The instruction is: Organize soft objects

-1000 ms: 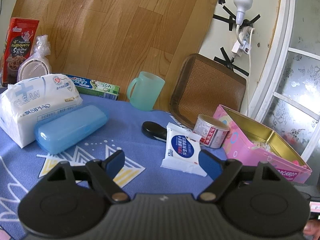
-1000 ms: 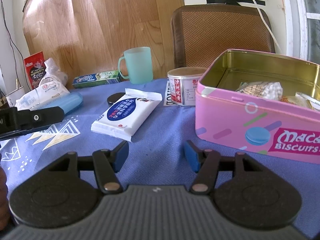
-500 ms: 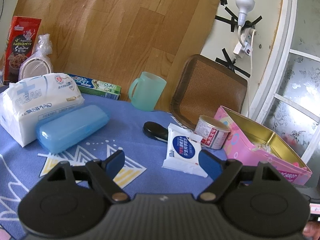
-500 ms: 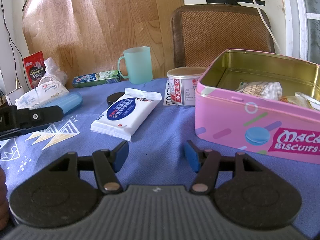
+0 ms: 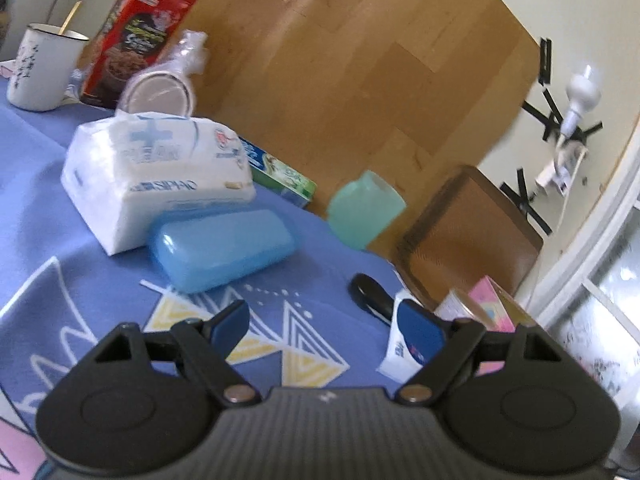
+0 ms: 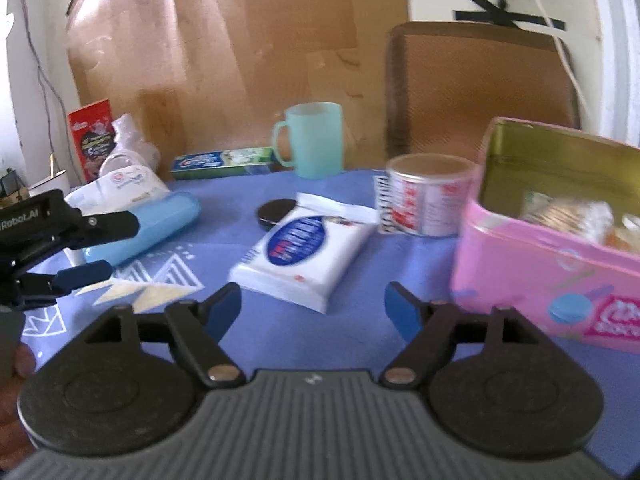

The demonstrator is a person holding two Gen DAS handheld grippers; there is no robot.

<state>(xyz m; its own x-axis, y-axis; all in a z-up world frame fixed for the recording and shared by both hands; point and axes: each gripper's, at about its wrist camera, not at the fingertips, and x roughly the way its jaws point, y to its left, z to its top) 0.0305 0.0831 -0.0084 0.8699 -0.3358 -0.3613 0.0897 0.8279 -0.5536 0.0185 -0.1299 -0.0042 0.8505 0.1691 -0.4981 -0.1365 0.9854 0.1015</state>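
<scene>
Wipes pack (image 6: 304, 248) lies flat mid-frame in your right view, on the blue cloth (image 6: 360, 280). Black lid (image 6: 276, 211) touches its upper left corner; red-and-white can (image 6: 424, 204) sits just right; pink tin (image 6: 556, 264) fills the right edge, contents blurred. Tissue pack (image 5: 160, 172) sits upper left in your left view, blue case (image 5: 224, 248) against its front. There the wipes pack is mostly hidden behind one finger. Left gripper (image 5: 326, 322) and right gripper (image 6: 313, 308) are both spread wide, holding nothing.
</scene>
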